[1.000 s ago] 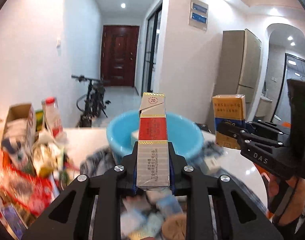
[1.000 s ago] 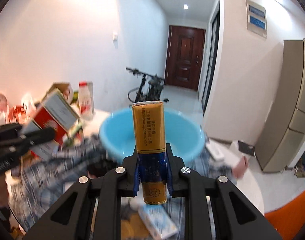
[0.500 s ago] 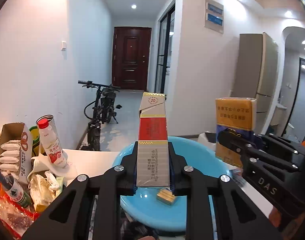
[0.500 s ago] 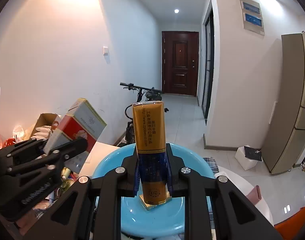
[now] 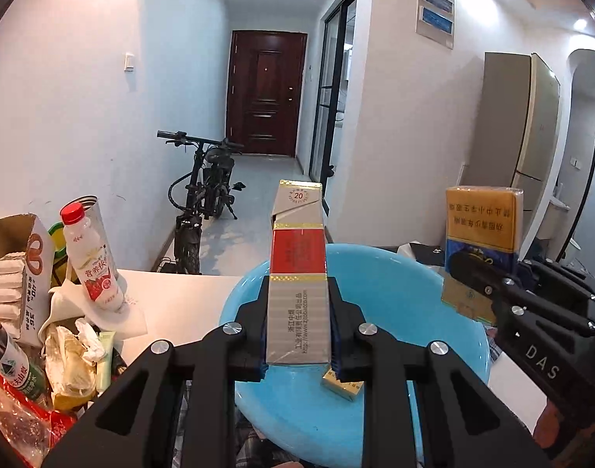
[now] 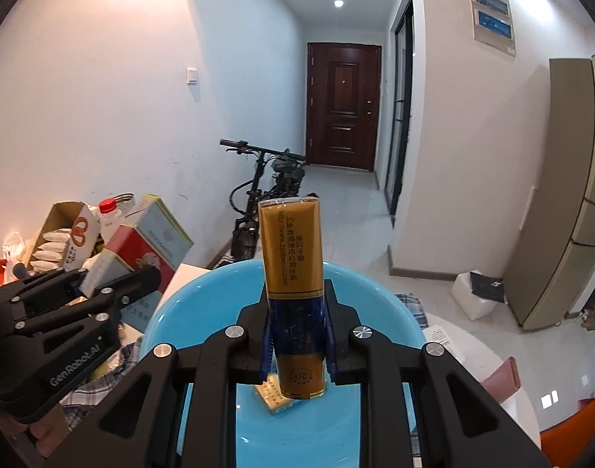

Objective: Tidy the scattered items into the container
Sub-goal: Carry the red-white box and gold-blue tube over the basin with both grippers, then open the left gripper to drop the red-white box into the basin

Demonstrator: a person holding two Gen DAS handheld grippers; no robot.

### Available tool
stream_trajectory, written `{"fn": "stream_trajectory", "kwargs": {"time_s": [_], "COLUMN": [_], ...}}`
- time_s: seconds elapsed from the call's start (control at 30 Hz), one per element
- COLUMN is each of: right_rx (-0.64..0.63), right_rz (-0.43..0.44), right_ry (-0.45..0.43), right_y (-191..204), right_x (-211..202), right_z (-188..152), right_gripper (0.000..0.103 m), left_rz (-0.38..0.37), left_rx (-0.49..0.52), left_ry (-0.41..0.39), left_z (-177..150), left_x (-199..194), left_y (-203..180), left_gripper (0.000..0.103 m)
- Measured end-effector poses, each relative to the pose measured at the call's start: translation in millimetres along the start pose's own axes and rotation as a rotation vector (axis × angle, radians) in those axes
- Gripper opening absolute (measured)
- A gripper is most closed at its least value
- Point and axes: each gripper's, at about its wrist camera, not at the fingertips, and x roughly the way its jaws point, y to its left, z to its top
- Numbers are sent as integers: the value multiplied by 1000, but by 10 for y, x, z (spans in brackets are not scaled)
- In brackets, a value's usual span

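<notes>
We see the white desk [image 5: 180, 292] ahead of and below both tools, carrying a blue basin [image 5: 395, 304] that sits directly beneath them. To the left of our left hand-held gripper [image 5: 297, 335] lies a heap of clutter [image 5: 63, 331], with a milk bottle [image 5: 91, 257] standing at its far edge. That left hand-held gripper is pinching a red pack [image 5: 297, 277], upright, above the basin. Our right hand-held gripper [image 6: 297, 335], just to the right of the left one, is pinching a gold pack [image 6: 293, 277], also upright over the basin. On the basin floor, just beyond the fingertips of both tools, lies a small pack [image 5: 342, 384].
</notes>
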Motion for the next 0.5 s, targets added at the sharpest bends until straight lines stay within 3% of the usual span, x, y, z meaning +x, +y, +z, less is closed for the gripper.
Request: {"fn": "stream_trajectory", "kwargs": {"time_s": [0.5], "right_rx": [-36], "right_rz": [1], "right_ry": [2], "right_y": [137], "right_x": [-53], "right_z": [2], "right_gripper": [22], "left_rz": [-4], "left_rx": [16], "left_ry": [3], "left_z": [10], "left_x": [19], "left_y": [-65], "left_gripper": [21]}}
